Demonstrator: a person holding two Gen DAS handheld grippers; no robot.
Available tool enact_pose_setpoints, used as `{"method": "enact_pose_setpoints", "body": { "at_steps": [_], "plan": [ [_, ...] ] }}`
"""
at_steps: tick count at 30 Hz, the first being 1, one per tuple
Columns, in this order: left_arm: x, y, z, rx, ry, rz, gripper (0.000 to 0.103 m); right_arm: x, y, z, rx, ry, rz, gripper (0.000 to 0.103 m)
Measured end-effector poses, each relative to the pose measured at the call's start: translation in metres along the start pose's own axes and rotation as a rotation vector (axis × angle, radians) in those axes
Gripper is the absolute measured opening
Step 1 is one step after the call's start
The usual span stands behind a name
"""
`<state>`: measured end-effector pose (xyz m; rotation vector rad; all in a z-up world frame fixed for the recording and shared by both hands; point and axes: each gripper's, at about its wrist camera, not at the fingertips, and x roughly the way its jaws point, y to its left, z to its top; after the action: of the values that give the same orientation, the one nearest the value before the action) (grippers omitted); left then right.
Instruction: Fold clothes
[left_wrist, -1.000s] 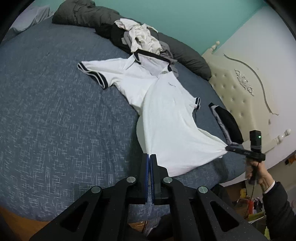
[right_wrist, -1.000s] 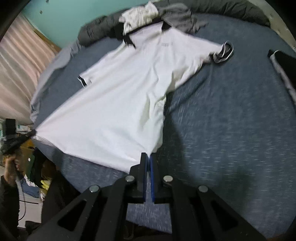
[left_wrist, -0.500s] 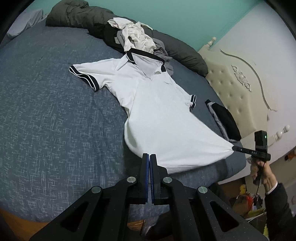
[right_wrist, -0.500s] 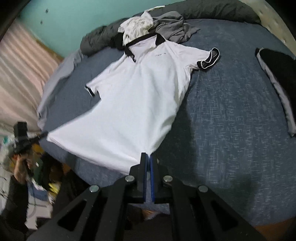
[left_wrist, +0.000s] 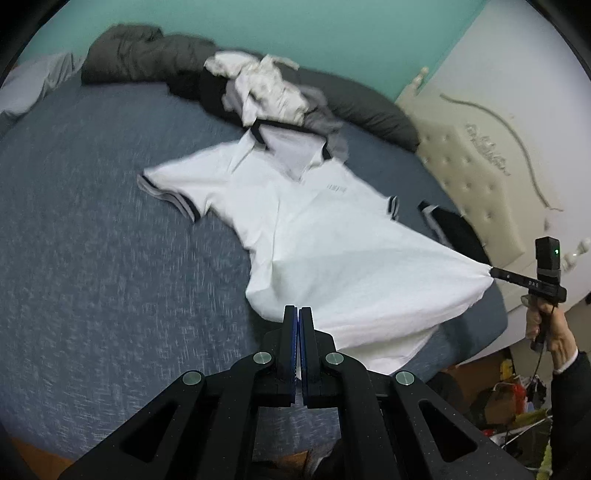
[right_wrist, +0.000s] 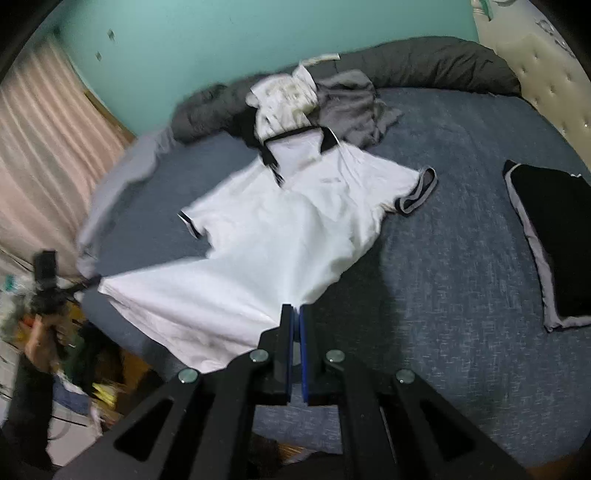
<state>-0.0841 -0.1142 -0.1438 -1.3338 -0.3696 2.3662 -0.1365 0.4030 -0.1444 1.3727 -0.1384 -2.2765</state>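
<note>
Left hand-held gripper (left_wrist: 298, 314) and right hand-held gripper (right_wrist: 295, 314), each clamping one bottom corner of the white short-sleeved polo shirt with black collar and cuff trim (left_wrist: 295, 229), are stretching its hem taut above the near edge of the blue-grey speckled bed (left_wrist: 92, 258). Smoothing well likely means pulling evenly on both corners. The shirt is lying front-up, unfolded, collar nearest the heap of crumpled clothes (left_wrist: 266, 88), sleeves spreading outward.

Home bedroom: blue-covered bed (left_wrist: 92, 258), tufted headboard (left_wrist: 480, 177), pink curtain (right_wrist: 44, 155).
</note>
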Motion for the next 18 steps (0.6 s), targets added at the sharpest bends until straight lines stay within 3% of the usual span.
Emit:
{"method": "enact_pose_setpoints", "body": {
  "at_steps": [6,12,15,17,18],
  "plan": [
    [0.054,0.012,-0.024,-0.028,0.097,0.024,0.001,0.077,-0.018,-0.031,-0.029,0.142,-0.139,0.002],
    [0.093,0.021,-0.046,-0.045,0.166,0.037,0.001,0.106,-0.042,-0.05,0.014,0.116,-0.161,0.004],
    [0.09,0.024,-0.048,-0.045,0.158,0.03,0.005,0.102,-0.047,-0.053,0.01,0.095,-0.164,0.025],
    [0.085,0.029,-0.049,-0.05,0.149,0.037,0.025,0.098,-0.053,-0.057,0.021,0.087,-0.156,0.049],
    [0.082,0.032,-0.05,-0.051,0.145,0.04,0.035,0.096,-0.057,-0.059,0.036,0.09,-0.145,0.05]
  ]
}}
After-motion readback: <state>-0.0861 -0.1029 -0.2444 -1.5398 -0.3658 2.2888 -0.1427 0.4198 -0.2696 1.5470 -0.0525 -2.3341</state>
